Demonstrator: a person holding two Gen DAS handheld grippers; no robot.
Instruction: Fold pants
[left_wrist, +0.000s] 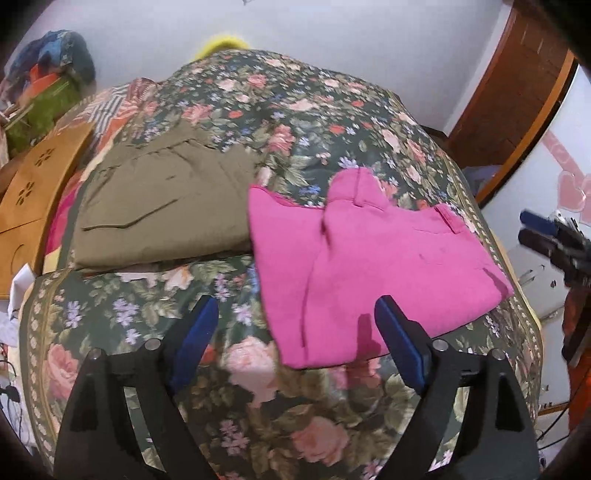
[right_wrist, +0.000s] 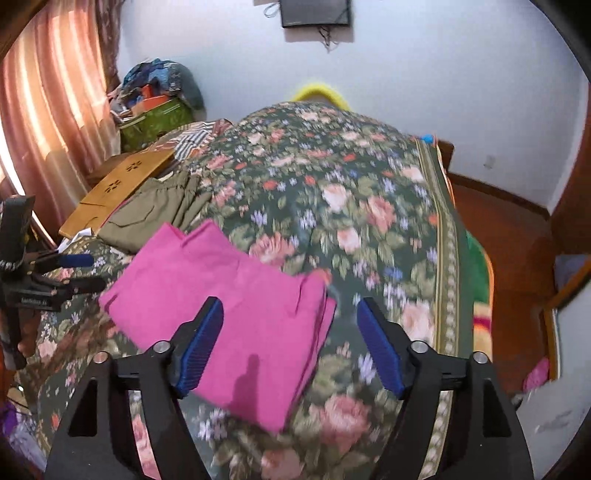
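Pink pants (left_wrist: 373, 266) lie folded into a compact stack on the floral bedspread (left_wrist: 288, 110); they also show in the right wrist view (right_wrist: 236, 306). My left gripper (left_wrist: 295, 317) is open and empty, held above the near left edge of the pink pants. My right gripper (right_wrist: 290, 317) is open and empty, above the pants' near right edge. The right gripper also shows at the right edge of the left wrist view (left_wrist: 543, 232), and the left gripper at the left edge of the right wrist view (right_wrist: 81, 273).
Folded olive pants (left_wrist: 166, 199) lie left of the pink ones. A wooden board (left_wrist: 37, 184) leans at the bed's left side, with a green box and heaped clothes (right_wrist: 155, 99) behind it. A curtain (right_wrist: 48, 110) hangs left. The bed's right edge (right_wrist: 448, 240) drops to a wooden floor.
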